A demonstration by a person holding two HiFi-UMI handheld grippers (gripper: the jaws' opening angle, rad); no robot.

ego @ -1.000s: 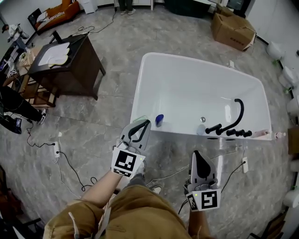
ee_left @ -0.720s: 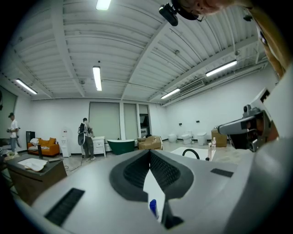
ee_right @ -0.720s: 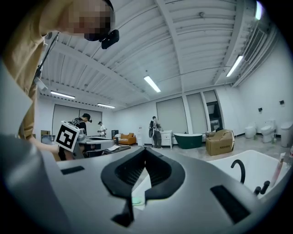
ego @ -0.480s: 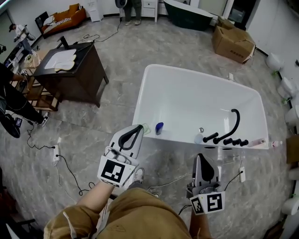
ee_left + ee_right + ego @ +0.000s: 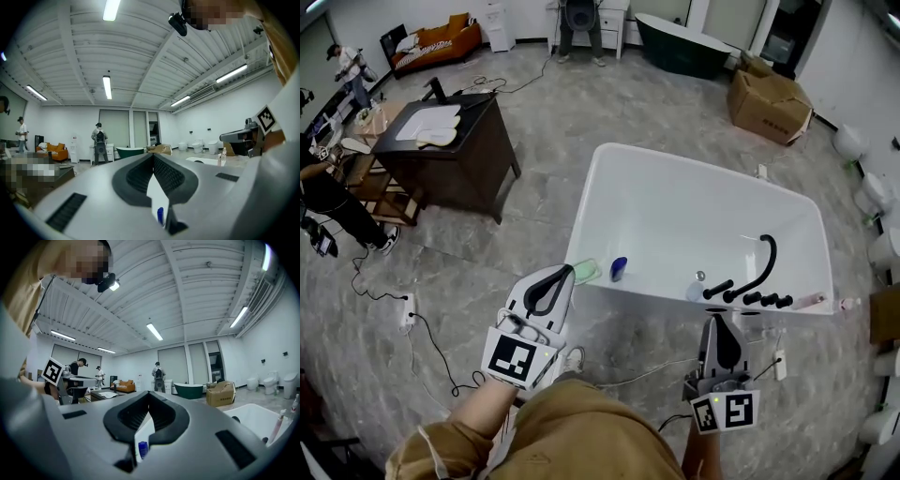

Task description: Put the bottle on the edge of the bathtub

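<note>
A small blue bottle (image 5: 619,269) stands upright on the near rim of the white bathtub (image 5: 609,169), close to its left corner, next to a pale green item (image 5: 586,272). My left gripper (image 5: 563,273) is shut and empty, its tips just left of and short of the bottle, apart from it. Further right, my right gripper (image 5: 716,321) is also shut and empty, below the tub's near wall. The bottle (image 5: 160,215) shows small under the closed left gripper (image 5: 153,157), and the bottle (image 5: 143,449) appears likewise below the right gripper (image 5: 149,394).
A black tap with its handles (image 5: 750,281) sits on the tub's near-right rim, with a pinkish bottle (image 5: 811,302) beside it. A dark wooden table (image 5: 450,141) stands to the left, a cardboard box (image 5: 769,98) behind the tub. Cables (image 5: 422,323) lie on the floor.
Both grippers have drawn back from the tub toward the person. The left one has slid down and left, away from the blue bottle, which stays on the rim.
</note>
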